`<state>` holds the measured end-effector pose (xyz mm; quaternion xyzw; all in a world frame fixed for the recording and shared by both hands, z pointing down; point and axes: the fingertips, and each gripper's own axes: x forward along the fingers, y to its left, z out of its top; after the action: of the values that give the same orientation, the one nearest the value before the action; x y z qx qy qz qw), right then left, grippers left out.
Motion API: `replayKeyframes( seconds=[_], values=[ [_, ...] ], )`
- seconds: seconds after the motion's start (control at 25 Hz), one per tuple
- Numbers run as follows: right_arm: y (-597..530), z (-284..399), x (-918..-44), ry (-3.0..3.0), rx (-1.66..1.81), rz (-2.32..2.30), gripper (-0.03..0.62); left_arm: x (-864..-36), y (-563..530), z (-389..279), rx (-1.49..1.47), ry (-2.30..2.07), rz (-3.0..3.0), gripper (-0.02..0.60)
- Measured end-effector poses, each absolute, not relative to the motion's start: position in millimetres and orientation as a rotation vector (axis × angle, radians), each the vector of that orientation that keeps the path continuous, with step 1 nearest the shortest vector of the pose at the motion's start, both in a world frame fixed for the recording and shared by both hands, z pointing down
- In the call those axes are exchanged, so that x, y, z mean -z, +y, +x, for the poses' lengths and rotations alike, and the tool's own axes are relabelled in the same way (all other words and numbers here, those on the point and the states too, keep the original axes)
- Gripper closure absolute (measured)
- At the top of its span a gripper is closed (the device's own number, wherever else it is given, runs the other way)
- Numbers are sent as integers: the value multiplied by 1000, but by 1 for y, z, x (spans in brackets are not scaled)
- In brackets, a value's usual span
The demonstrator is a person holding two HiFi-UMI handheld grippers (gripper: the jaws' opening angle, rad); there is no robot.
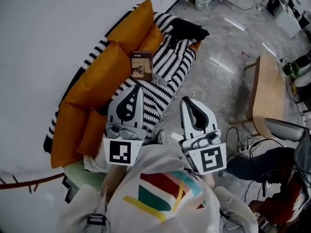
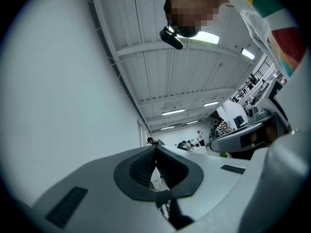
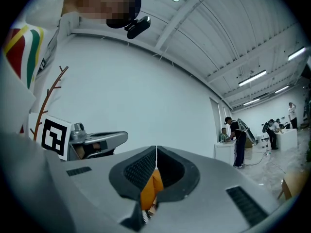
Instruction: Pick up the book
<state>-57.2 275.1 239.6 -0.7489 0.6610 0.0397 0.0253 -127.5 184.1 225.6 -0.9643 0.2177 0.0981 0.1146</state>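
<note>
A small brown book lies flat on the black-and-white striped sofa, against an orange cushion. My left gripper hovers above the sofa seat, short of the book, its jaws pressed together with nothing between them. My right gripper hangs beside it to the right, over the sofa's front edge, also shut and empty. In the left gripper view my left gripper shows shut tips against the ceiling. In the right gripper view my right gripper is shut, with orange cushion showing through the hole below the tips.
Orange cushions line the sofa's back along the white wall. A wooden side table stands on the grey floor to the right, with cables and equipment near it. A bin sits at the far end. People stand in the distance.
</note>
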Motion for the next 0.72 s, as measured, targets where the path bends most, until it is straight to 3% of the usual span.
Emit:
replayKeyframes(
  seconds=[0.72],
  values=[
    [144, 95, -261, 2257, -25, -2122, 579, -230, 64, -18, -226, 1047, -2717, 577]
  ],
)
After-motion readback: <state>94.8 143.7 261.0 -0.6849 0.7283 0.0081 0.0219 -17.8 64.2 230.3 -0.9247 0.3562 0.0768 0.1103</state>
